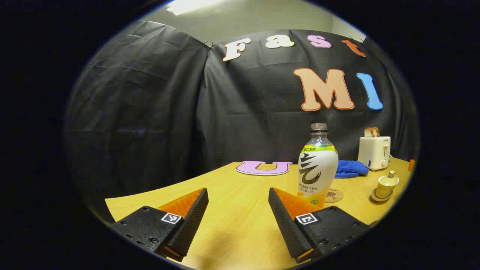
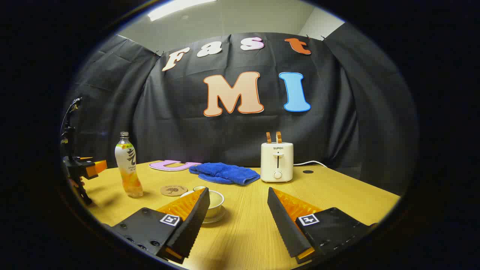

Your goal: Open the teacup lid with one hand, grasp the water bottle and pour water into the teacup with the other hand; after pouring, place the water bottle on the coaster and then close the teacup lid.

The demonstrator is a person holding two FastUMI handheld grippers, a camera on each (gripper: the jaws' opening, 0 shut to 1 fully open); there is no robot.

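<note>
- Left gripper (image 1: 238, 210), nearest the lens in the left gripper view: jaws spread wide, nothing between them, hovering low over the pale wooden table (image 1: 240, 225).
- Clear plastic water bottle with a white label and orange drink in its lower part (image 1: 317, 165): upright, long axis vertical, cap off by the look of the bare neck. It lies ahead and to the right of the left gripper, just past the right finger; the approach line needs a shift rightward.
- Round brown cork coaster (image 1: 334, 195): just beside the bottle's base, on its right.
- Cream ceramic teacup with knobbed lid on a saucer (image 1: 386, 185): farther right, lid on.
- Right gripper (image 2: 237, 215), right gripper view: jaws released, empty. The teacup sits just behind its left finger, partly hidden, so ahead and left of centre.
- Judgement: right gripper is nearer the teacup, left gripper nearer the bottle; lid not yet lifted, bottle untouched.
- Blue folded cloth (image 2: 225, 173) and white toaster (image 2: 277, 162) stand well behind, clear of both paths.
</note>
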